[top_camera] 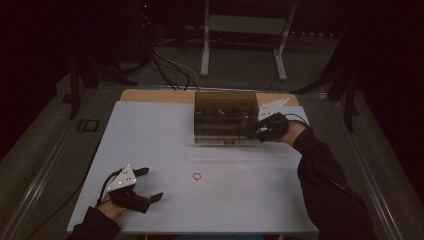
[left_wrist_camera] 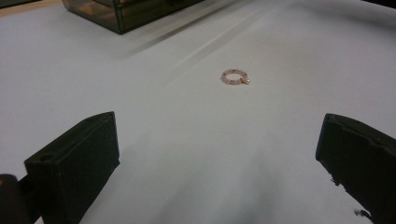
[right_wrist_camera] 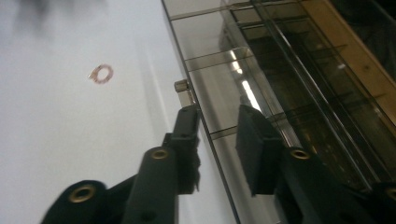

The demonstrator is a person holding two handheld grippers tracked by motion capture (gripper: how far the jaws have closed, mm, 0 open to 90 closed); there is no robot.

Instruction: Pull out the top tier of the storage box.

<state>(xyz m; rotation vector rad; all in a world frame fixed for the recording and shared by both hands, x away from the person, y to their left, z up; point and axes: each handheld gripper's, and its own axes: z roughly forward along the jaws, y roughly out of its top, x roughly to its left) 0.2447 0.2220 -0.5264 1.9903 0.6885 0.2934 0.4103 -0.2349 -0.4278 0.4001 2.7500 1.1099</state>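
A smoky see-through drawer box (top_camera: 225, 115) stands at the back middle of the white table (top_camera: 150, 130). A small pink bead bracelet (top_camera: 195, 176) lies flat in front of it, alone on the table. My left gripper (top_camera: 152, 184) rests near the front left, open, with the bracelet (left_wrist_camera: 227, 74) well ahead of its wide-apart jaws (left_wrist_camera: 219, 126). My right gripper (top_camera: 260, 131) is at the box's front right corner. Its jaws (right_wrist_camera: 217, 112) stand a little apart against the box front (right_wrist_camera: 280, 70), just short of a small metal knob (right_wrist_camera: 183, 87), pressing on nothing.
A strip of bare wood (top_camera: 150, 95) shows along the table's far edge behind the box. Beyond it on the dark floor are a white stand's legs (top_camera: 205, 55) and loose cables (top_camera: 170, 67). The person's right sleeve (top_camera: 325, 180) crosses the table's right side.
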